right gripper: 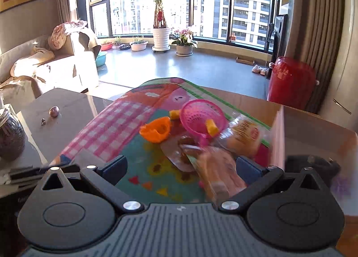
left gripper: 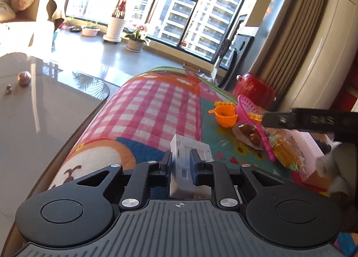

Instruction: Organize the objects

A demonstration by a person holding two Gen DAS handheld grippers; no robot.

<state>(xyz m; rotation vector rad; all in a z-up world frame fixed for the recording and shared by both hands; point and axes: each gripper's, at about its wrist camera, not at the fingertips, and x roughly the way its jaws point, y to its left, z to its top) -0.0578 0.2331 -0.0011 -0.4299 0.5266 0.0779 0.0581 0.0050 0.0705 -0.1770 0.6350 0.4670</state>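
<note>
Room: living rm w/ big windows, high-rises outside; potted palm (right gripper: 160, 10) in white pot on the sill floor, pink-flower pot (right gripper: 184, 43) just beside it.
Surface: colourful play mat (left gripper: 145, 109) w/ pink check patch, lying next to a glossy grey table (left gripper: 33, 127).
Table items: small round pinkish stone (left gripper: 24, 78) + tiny bead near it; dark-filled glass jar (right gripper: 10, 136) at left edge in right wrist view.
Left gripper (left gripper: 180, 165): jaws clamped on a white rectangular block (left gripper: 185, 167), held upright-ish betw the pads, over the mat's blue/orange part.
Right gripper (right gripper: 179, 167): jaws wide apart; a blurred snack packet (right gripper: 220, 172) sits betw them, nearer the right finger. Can't tell if it touches.
Toy pile: orange toy cup (right gripper: 156, 131) on the mat, pink toy strainer (right gripper: 202, 118) just beside it w/ a yellow piece (right gripper: 211, 128) inside; clear pack of brown bits (left gripper: 249, 135) under the strainer handle.
More snacks: bagged yellow-orange snack (left gripper: 286, 151) touching the pile's right side.
Box: cardboard box (right gripper: 313, 127) at right, beside the pile.
Bkgd right: red bin (right gripper: 290, 80) by the curtain (right gripper: 317, 33).
</note>
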